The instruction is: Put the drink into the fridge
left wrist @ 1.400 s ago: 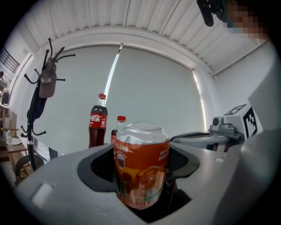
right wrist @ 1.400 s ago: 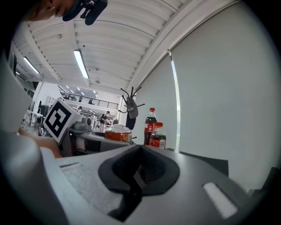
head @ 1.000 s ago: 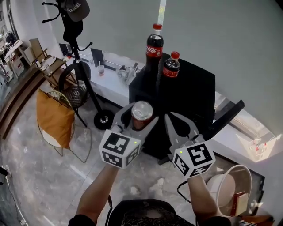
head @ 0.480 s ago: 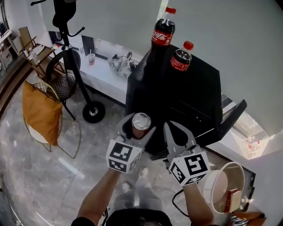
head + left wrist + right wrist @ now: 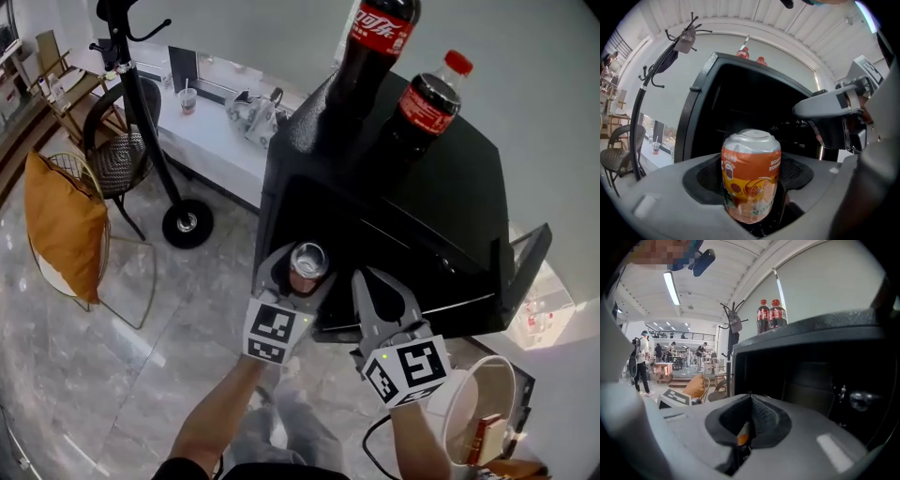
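Orange can (image 5: 751, 180) clamped upright in left gripper (image 5: 296, 279) jaws, brought down beside right gripper (image 5: 367, 279), jaws clenched on nothing, from fridge-top level to open black fridge (image 5: 422, 206) mouth; not yet inside, probably only the push in remaining.

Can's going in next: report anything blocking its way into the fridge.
Nothing visible: the orange aluminium drink can faces the open cavity of the black fridge; the right gripper stands beside it, not ahead.
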A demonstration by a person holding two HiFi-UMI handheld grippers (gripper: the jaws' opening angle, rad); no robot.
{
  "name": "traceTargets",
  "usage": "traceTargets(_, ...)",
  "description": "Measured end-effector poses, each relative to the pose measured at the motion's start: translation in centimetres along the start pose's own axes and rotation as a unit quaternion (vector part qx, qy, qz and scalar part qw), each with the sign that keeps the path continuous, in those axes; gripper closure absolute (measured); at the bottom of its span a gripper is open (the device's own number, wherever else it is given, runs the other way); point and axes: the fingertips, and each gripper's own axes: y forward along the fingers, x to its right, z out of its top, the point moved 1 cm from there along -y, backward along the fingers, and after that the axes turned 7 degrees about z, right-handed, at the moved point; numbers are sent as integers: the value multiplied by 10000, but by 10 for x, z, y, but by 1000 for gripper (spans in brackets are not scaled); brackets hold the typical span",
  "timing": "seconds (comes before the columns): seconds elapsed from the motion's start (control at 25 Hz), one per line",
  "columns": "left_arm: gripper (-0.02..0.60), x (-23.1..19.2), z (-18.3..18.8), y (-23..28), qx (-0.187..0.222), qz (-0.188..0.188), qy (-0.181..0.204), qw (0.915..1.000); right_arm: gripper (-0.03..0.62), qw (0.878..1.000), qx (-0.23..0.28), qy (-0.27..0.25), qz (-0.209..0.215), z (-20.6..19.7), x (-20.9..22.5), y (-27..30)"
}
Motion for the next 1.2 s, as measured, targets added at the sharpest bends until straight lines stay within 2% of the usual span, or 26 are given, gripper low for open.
traceTargets(0.4,241,-15,-81,74,123,-5,116,9999,594,10000,44,85,-29,-68,32,35)
traceTargets(0.72,241,-23,-137,123,4,-88,200,9998,594,9997,189,103,-66,-109,53,60)
traceTargets(0.92,241,-25,-156,145,-35,-139,360,9992,594,9996,267,110,-47,-126,63,70)
traceTargets(1.2,241,-21,-157,176,3,-271,600,9978,594,9994,287,183,-109,-138,81,75)
